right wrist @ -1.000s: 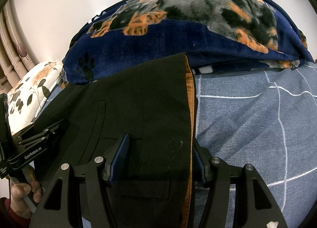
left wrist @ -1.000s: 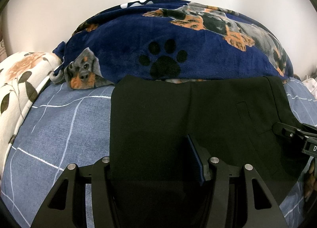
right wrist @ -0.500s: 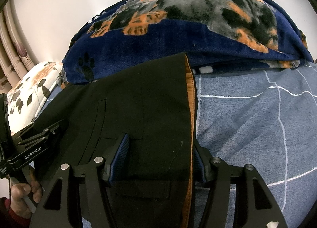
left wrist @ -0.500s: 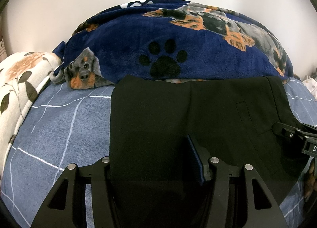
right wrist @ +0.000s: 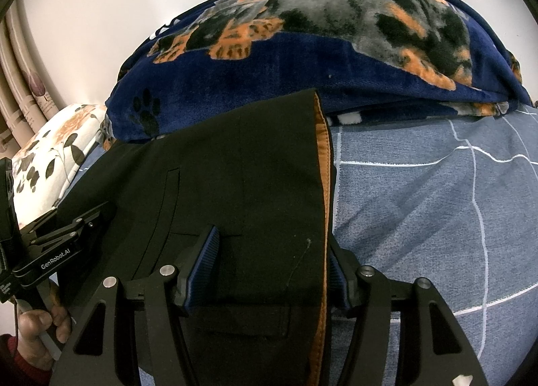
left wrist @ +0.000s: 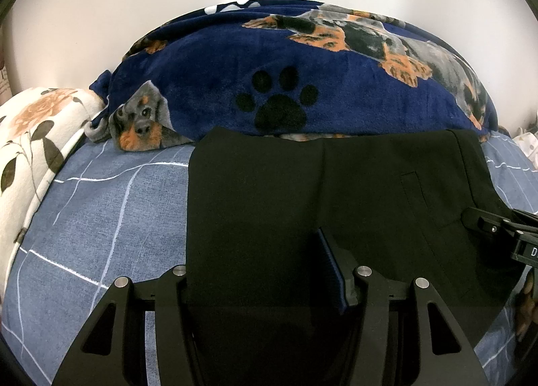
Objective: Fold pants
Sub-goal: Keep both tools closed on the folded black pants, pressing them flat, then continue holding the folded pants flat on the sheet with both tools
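Observation:
Black pants (left wrist: 302, 191) lie folded flat on the blue checked bed sheet (left wrist: 101, 211), their far edge against the dog-print blanket. In the right wrist view the pants (right wrist: 235, 184) show an orange inner waistband (right wrist: 322, 157) along their right edge. My left gripper (left wrist: 265, 271) stands open with the pants' near left edge lying between its fingers; the left finger is hidden by cloth. My right gripper (right wrist: 272, 268) stands open astride the near waistband end. Each gripper shows at the edge of the other's view.
A navy dog-print blanket (left wrist: 302, 83) is heaped along the white wall behind the pants. A floral pillow (left wrist: 30, 144) lies at the left. Curtains (right wrist: 20, 77) hang at the far left. Bare sheet (right wrist: 420, 201) extends to the right of the pants.

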